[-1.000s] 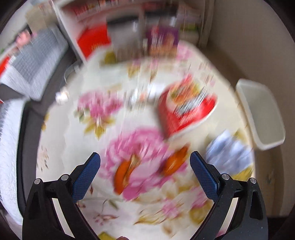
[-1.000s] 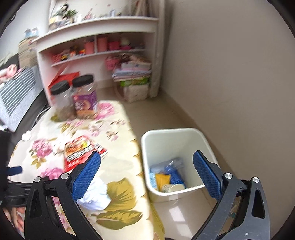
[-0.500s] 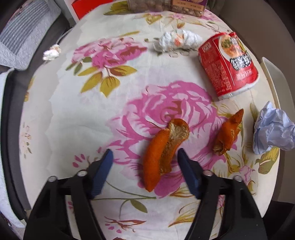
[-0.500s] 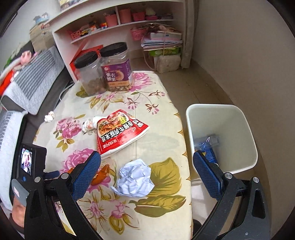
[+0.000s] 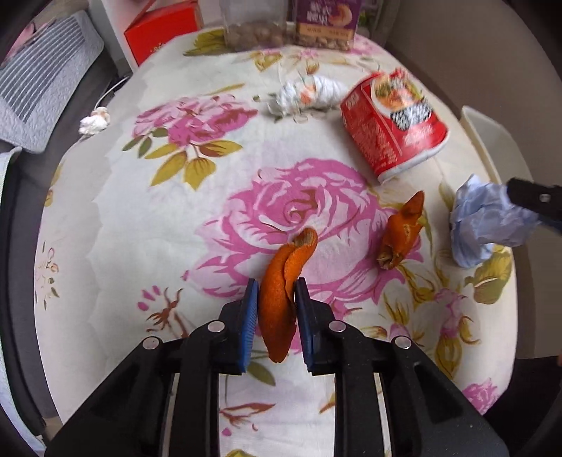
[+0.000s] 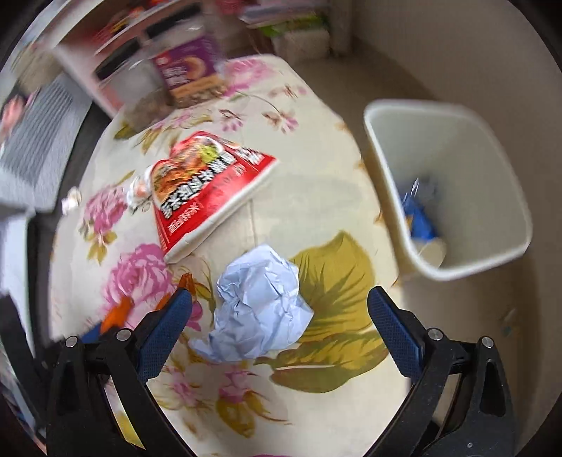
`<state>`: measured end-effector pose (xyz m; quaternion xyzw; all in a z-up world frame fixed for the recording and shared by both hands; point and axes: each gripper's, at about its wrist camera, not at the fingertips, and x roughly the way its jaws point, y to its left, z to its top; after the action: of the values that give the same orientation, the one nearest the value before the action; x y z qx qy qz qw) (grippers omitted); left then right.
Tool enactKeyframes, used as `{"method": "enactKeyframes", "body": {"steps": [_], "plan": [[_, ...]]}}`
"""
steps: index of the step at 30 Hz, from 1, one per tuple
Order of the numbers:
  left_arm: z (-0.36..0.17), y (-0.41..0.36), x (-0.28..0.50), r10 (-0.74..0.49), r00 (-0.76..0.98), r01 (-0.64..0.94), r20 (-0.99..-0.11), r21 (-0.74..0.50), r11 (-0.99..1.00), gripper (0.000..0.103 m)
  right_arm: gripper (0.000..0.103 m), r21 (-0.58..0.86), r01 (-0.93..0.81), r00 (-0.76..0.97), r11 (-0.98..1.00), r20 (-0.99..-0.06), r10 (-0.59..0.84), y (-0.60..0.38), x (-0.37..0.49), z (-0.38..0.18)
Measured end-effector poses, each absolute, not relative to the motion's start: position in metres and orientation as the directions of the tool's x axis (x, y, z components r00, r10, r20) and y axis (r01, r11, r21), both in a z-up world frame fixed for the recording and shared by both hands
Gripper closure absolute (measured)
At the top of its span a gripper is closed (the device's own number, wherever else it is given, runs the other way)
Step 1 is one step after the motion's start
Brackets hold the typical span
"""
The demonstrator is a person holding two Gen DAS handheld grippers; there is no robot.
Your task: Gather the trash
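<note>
left gripper (image 5: pixel 276 309) pinching curled orange peel strip (image 5: pixel 281 298), long axis running along the fingers | right gripper (image 6: pixel 279 328) hanging spread around crumpled pale-blue paper ball (image 6: pixel 258 306) on the flowered tablecloth (image 6: pixel 316 197) | white plastic bin (image 6: pixel 453 190) sitting beyond, right

path to bin (image 6: pixel 453 197): open | obstacles: red packet (image 6: pixel 207 186), jars (image 5: pixel 291 24) far side

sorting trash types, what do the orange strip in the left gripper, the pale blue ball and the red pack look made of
Orange strip, pinched by the left hand-held gripper: looks like citrus peel, matte pitted skin with a curled, paler inner side.
Pale blue ball: crumpled paper or tissue, matte with sharp creases.
Red pack: probably plastic film, with glossy printed food graphics and a white sealed edge.
</note>
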<state>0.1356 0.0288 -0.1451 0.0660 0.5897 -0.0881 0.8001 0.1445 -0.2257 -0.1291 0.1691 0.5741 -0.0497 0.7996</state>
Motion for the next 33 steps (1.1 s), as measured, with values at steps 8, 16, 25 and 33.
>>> {"method": "enactKeyframes", "body": {"steps": [8, 16, 25, 33], "plan": [[-0.131, 0.044, 0.131, -0.09, 0.336, 0.172, -0.937, -0.033, 0.985, 0.081, 0.075, 0.308, 0.276, 0.29, 0.911, -0.93, 0.226, -0.219, 0.146, -0.148], [-0.114, 0.059, 0.139, -0.133, 0.406, 0.107, -0.904, -0.098, 0.989, 0.081, 0.083, 0.311, 0.082, 0.438, 0.947, -0.865, 0.246, -0.185, 0.147, -0.103], [-0.099, 0.075, 0.144, -0.159, 0.463, 0.048, -0.872, -0.154, 0.987, 0.081, 0.085, 0.343, -0.023, 0.515, 0.939, -0.801, 0.306, -0.167, 0.149, -0.071], [-0.077, 0.086, 0.148, -0.184, 0.52, 0.009, -0.834, -0.21, 0.978, 0.081, 0.085, 0.385, -0.067, 0.569, 0.92, -0.743, 0.353, -0.156, 0.15, -0.043]]}}
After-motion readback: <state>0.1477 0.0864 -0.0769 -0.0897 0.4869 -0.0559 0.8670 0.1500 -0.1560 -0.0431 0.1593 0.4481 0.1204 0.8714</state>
